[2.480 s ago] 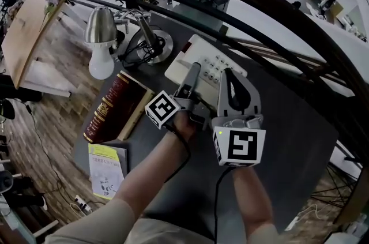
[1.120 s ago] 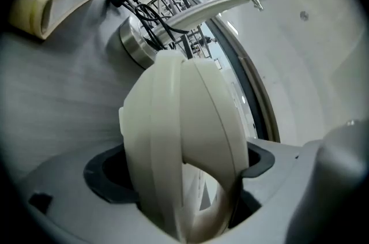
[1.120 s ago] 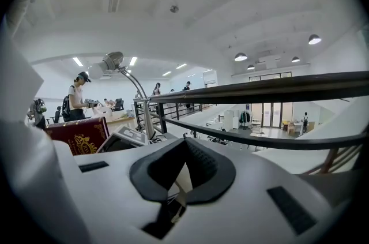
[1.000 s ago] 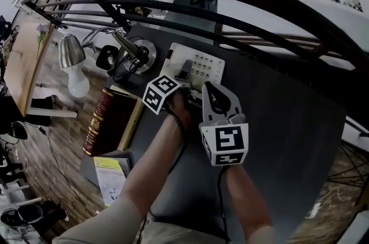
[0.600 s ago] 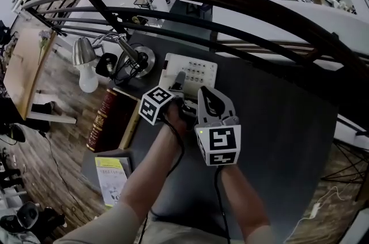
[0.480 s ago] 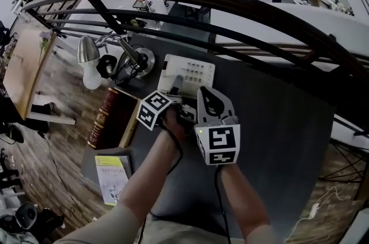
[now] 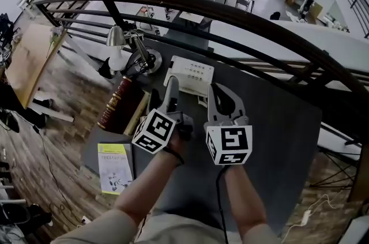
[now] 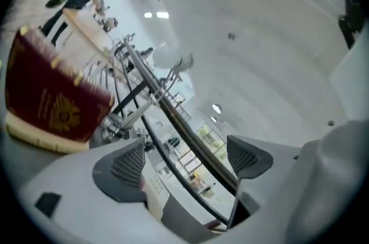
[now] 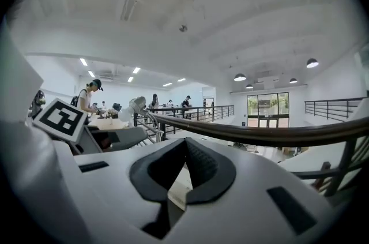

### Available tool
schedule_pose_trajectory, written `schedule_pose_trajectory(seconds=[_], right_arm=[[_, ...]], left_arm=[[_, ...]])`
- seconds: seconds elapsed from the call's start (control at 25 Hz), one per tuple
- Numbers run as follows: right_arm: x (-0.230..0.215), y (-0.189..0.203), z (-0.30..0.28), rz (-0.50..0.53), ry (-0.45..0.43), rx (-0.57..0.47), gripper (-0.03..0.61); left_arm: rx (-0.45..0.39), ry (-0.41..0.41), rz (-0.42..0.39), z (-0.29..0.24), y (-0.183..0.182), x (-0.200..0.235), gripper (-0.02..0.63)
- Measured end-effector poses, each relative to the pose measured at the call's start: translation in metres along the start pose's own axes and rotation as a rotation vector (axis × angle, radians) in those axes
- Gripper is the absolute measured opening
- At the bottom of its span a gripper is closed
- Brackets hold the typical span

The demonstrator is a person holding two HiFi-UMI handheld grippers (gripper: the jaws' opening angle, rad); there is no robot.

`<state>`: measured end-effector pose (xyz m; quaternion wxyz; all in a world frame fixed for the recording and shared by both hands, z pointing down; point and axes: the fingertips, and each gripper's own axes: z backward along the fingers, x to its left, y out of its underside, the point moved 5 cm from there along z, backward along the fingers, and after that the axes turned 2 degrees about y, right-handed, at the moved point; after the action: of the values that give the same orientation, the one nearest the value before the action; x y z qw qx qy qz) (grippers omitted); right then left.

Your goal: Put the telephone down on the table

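The left gripper [image 8: 187, 159] has drawn back a little toward the person, its fingers spread with nothing between them. The right gripper [image 9: 185, 150], beside it, has its fingers pressed together, empty. The telephone [image 7: 192, 72] therefore looks released. It is a flat white set with rows of dark buttons, lying on the dark table [image 7: 277, 122] just beyond, toward the far left.

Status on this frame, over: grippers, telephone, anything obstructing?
Left gripper open, empty. Right gripper shut, empty. Telephone flat on table, just ahead of both. Book and lamp to its left.
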<state>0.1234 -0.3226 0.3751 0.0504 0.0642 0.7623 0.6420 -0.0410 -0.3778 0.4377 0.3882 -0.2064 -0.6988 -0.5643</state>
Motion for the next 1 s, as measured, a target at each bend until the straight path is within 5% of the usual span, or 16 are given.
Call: schedule_pose_trajectory(seconds=[0.16, 0.32, 0.44, 0.64, 1.0], right_arm=[[0.006, -0.023, 0.034, -0.032, 0.015, -0.039, 0.002], [0.01, -0.05, 0.079, -0.052, 0.02, -0.091, 0.002], [0.012, -0.074, 0.114, -0.06, 0.017, -0.135, 0.002], [0.028, -0.102, 0.168, -0.012, -0.004, -0.201, 0.002], [0.053, -0.109, 0.248, 0.11, -0.031, -0.221, 0.002]], left_arm=[[-0.116, 0.061, -0.064, 0.045, -0.046, -0.043, 0.413], [-0.293, 0.159, -0.254, 0.101, -0.089, -0.098, 0.287], [-0.334, 0.237, -0.39, 0.139, -0.107, -0.137, 0.237], [-0.229, 0.399, -0.624, 0.193, -0.116, -0.183, 0.152], [-0.032, 0.537, -0.83, 0.255, -0.072, -0.205, 0.06]])
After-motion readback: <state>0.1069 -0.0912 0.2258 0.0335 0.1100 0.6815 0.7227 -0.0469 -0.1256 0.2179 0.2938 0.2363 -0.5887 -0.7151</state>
